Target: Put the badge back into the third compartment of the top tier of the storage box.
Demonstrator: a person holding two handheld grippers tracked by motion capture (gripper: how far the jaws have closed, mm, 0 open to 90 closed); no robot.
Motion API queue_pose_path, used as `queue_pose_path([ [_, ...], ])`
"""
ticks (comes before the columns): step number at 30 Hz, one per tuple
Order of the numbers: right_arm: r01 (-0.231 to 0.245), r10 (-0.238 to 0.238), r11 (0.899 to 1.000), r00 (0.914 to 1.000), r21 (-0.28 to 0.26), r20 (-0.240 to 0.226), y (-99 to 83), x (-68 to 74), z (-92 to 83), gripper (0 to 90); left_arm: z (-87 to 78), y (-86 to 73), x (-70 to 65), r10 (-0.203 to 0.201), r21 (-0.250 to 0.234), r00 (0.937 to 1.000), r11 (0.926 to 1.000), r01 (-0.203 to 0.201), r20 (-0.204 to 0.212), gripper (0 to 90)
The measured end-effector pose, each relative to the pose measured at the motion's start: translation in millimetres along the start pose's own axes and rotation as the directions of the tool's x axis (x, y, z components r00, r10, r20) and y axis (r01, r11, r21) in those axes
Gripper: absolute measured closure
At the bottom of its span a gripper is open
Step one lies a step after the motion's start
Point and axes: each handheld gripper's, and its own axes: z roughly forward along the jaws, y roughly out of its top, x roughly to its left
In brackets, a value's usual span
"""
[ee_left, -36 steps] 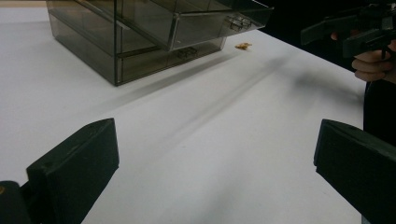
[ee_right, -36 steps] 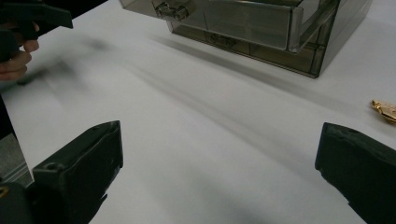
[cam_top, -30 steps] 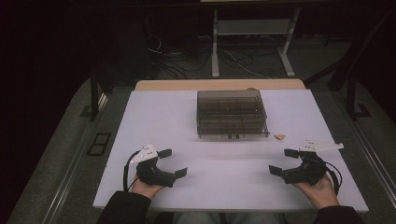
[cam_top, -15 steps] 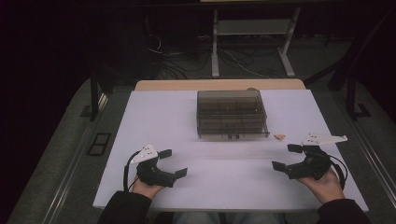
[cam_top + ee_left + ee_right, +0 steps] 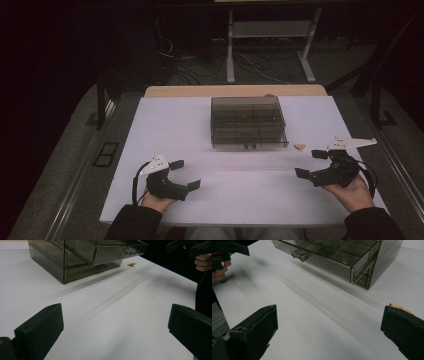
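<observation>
A smoky clear drawer box (image 5: pixel 248 122) stands at the middle of the white table (image 5: pixel 150 130). In the right gripper view its top drawer (image 5: pixel 329 252) is pulled out a little, its knob (image 5: pixel 299 255) facing me. A small tan piece (image 5: pixel 299 146) lies on the table by the box's front right corner. My right gripper (image 5: pixel 310 164) is open just right of and nearer than that piece, which lies close to one jaw (image 5: pixel 402 308). My left gripper (image 5: pixel 185 174) rests open at the front left, holding nothing. Both gripper views show wide-open jaws over bare table.
The table's front edge (image 5: pixel 225 220) runs just ahead of both hands. Dark floor, cables and a metal stand (image 5: pixel 270 30) lie beyond the table. In the left gripper view, the tan piece (image 5: pixel 131 264) sits past the box (image 5: pixel 75 257), with the right hand (image 5: pixel 203 261) farther right.
My right gripper has moved a little forward and up the table, closer to the tan piece. The left gripper and the box have stayed put.
</observation>
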Motion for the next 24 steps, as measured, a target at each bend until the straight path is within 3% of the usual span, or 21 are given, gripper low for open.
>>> queue_pose_path([
  [24, -0.014, 0.014, 0.999, 0.9999, 0.035, -0.004, 21.2, -19.5, 1.7, 0.2, 0.0, 0.0, 0.4, -0.002, 0.001, 1.0000, 1.0000, 0.002, 0.002, 0.0],
])
